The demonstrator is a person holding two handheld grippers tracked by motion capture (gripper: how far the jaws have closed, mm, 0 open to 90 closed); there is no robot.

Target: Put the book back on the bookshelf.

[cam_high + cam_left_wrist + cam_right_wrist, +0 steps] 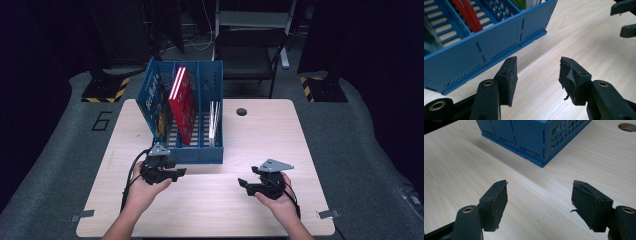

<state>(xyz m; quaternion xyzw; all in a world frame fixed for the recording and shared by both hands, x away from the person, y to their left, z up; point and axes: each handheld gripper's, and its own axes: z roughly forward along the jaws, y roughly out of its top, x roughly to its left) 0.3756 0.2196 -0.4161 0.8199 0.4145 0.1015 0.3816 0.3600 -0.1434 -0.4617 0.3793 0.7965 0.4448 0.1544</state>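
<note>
Blue file rack (200, 150), three-bay, standing at centre of the high view on the pale wooden surface (260, 135), open tops upward. Largest item inside: blue book (155, 102) leaning in the leftmost bay, cover printed with pale lettering too small to read. Next, red book (182, 102) tilted in the middle bay, cover marks likewise unreadable. Then thin white sheets (215, 120) upright in the rightmost bay. On the grey floor at upper left of the high view, a painted "6" (101, 121).

Left gripper (172, 172) held low at centre-left of the high view, just beside the rack's front wall; in the left gripper view, rack (486, 47) at upper left, jaws parted over bare wood with nothing between, not touching the rack. Right gripper (245, 184) at lower right of the high view, well apart from the rack; in the right gripper view, rack corner (534, 135) at top centre, jaws spread wide, empty.
</note>
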